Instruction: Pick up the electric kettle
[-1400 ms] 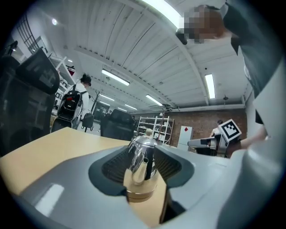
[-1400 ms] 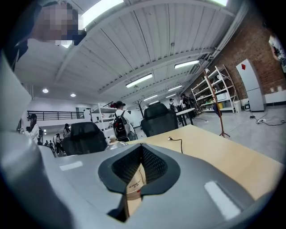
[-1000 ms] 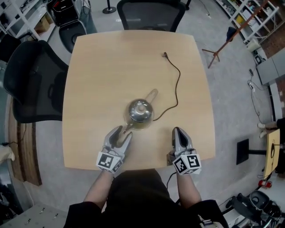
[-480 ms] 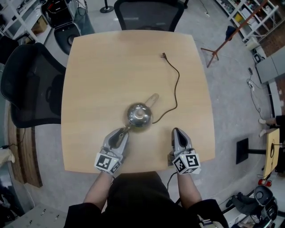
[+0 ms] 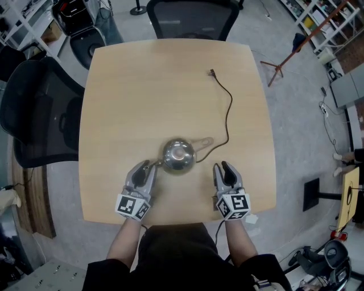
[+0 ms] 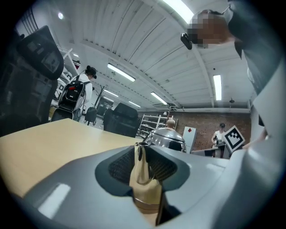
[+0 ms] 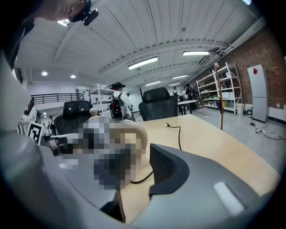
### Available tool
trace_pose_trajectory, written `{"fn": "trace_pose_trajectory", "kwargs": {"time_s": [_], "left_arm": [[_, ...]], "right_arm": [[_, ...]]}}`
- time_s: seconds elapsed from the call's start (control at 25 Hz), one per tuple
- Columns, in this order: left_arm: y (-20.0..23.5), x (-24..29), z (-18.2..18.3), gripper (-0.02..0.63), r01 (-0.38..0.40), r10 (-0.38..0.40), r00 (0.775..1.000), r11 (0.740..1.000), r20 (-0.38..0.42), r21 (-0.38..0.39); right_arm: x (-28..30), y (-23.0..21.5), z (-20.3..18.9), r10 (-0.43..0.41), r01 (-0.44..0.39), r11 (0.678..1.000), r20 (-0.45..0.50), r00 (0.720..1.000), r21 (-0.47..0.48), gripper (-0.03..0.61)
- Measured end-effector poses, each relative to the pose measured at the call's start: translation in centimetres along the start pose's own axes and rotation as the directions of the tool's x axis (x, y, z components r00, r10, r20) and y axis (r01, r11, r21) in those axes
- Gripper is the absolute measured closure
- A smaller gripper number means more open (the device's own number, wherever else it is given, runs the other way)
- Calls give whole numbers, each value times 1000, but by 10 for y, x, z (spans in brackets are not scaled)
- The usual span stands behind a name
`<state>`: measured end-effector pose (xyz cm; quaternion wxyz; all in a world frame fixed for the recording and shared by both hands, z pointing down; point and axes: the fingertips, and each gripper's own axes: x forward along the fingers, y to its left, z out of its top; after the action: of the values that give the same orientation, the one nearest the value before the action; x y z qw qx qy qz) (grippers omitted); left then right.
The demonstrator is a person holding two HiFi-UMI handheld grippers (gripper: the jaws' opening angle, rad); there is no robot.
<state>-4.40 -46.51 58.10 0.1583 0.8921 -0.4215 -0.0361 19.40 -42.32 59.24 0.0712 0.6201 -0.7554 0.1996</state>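
Note:
The electric kettle [image 5: 179, 154] is a steel dome with a knob, standing on the wooden table [image 5: 142, 85] near its front edge. Its long tan handle [image 5: 203, 142] points right. A tan part [image 6: 142, 167] sticks out of its near-left side, and my left gripper [image 5: 143, 168] is shut on that part, level with the table. The dome [image 6: 167, 136] rises just beyond the left gripper's [image 6: 143, 152] jaws. My right gripper [image 5: 223, 167] is near and right of the kettle, its jaws opening with nothing between them. In the right gripper view the gripper [image 7: 136, 170] faces the tan handle [image 7: 136, 134].
A dark cable [image 5: 228, 113] runs from the kettle toward the table's far right and ends in a plug [image 5: 211, 72]. A black chair [image 5: 34, 108] stands at the left and another chair [image 5: 193, 14] at the far side. A floor stand [image 5: 284, 57] is off to the right.
My left gripper closed on the tan part and drew left. The kettle came nearer and swung, so its long handle now points right. My right gripper's jaws opened and it dropped lower.

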Motion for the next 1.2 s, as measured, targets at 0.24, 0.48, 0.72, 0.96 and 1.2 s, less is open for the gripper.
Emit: {"fn": "trace_pose_trajectory", "kwargs": {"time_s": [0.24,0.48,0.72,0.96,1.2], "left_arm": [[12,6,8,517,-31,32,999,999,22,-23],[15,13,9,515,-70,74,996,992,40,-104],[16,20,3,509,-133,149,988,965,52,-225],[17,19,4,502,-144,172,982,946,74,-292],[13,22,4,491,-140,183,979,928,95,-345]], "right_arm": [[21,3,-5,2,-2,1000,-31,1000,-21,420],[40,13,-11,22,-26,998,-69,997,-58,402],[48,15,-15,18,-22,999,-73,997,-49,402],[59,13,-14,7,-8,1000,-52,999,-5,405],[67,5,-11,-17,19,998,-31,999,59,442]]}}
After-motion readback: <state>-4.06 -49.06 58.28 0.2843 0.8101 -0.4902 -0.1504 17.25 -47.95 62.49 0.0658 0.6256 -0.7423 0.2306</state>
